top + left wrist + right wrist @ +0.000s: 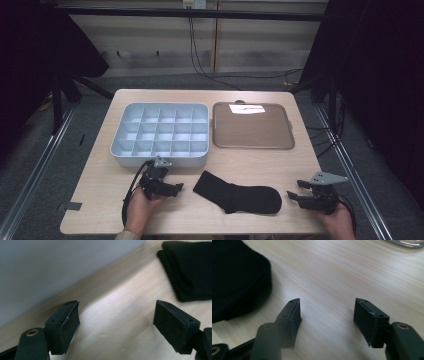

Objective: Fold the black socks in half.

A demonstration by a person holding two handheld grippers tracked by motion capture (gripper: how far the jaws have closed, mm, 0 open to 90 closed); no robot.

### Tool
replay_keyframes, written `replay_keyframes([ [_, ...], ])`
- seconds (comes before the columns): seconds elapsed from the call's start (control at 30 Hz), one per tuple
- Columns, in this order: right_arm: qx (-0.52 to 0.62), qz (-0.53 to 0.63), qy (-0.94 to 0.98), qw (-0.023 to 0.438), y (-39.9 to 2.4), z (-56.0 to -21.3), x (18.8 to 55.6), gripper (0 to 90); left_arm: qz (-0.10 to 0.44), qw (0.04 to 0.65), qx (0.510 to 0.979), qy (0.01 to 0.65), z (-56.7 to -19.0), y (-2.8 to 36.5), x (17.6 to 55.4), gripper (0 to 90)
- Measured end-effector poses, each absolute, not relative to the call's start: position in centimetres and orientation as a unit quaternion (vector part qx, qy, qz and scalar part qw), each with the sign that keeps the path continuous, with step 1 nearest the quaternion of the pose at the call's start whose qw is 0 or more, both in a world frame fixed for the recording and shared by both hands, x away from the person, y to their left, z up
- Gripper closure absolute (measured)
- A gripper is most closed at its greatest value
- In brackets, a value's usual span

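A black sock [237, 195] lies flat on the wooden table near its front edge, between my two grippers. My left gripper [179, 188] rests just left of the sock's cuff, jaws open and pointing right with nothing between them. In the left gripper view the left gripper [116, 322] stands open over bare wood, the sock [190, 270] at the upper right. My right gripper [291, 196] sits just right of the sock's toe, open and empty. In the right gripper view the right gripper [327, 320] is open above the table, the sock [237, 280] at the left.
A light grey organiser tray [161, 159] with several compartments stands behind the left gripper. A brown flat tray [252, 145] lies to its right, a white slip of paper [246, 108] at its far edge. Black cables hang behind the table.
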State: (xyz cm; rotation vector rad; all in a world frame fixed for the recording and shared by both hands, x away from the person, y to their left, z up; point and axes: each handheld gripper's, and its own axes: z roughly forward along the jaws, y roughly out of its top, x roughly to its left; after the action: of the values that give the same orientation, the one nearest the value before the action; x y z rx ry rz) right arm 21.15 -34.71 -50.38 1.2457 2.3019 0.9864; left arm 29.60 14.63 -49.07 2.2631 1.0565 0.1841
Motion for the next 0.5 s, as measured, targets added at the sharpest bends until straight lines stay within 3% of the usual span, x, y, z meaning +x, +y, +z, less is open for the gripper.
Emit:
replay_keyframes([
  [0.27, 0.407, 0.349, 0.831, 0.148, -33.7, -50.0, 20.7, 57.4, 0.039, 0.322, 0.860, 0.394, -47.4, 12.9, 29.2, 27.4],
  [0.5, 0.404, 0.350, 0.833, 0.140, -33.6, -50.0, 20.4, 61.5, 0.014, 0.317, 0.866, 0.387, -47.0, 11.1, 29.4, 31.9],
])
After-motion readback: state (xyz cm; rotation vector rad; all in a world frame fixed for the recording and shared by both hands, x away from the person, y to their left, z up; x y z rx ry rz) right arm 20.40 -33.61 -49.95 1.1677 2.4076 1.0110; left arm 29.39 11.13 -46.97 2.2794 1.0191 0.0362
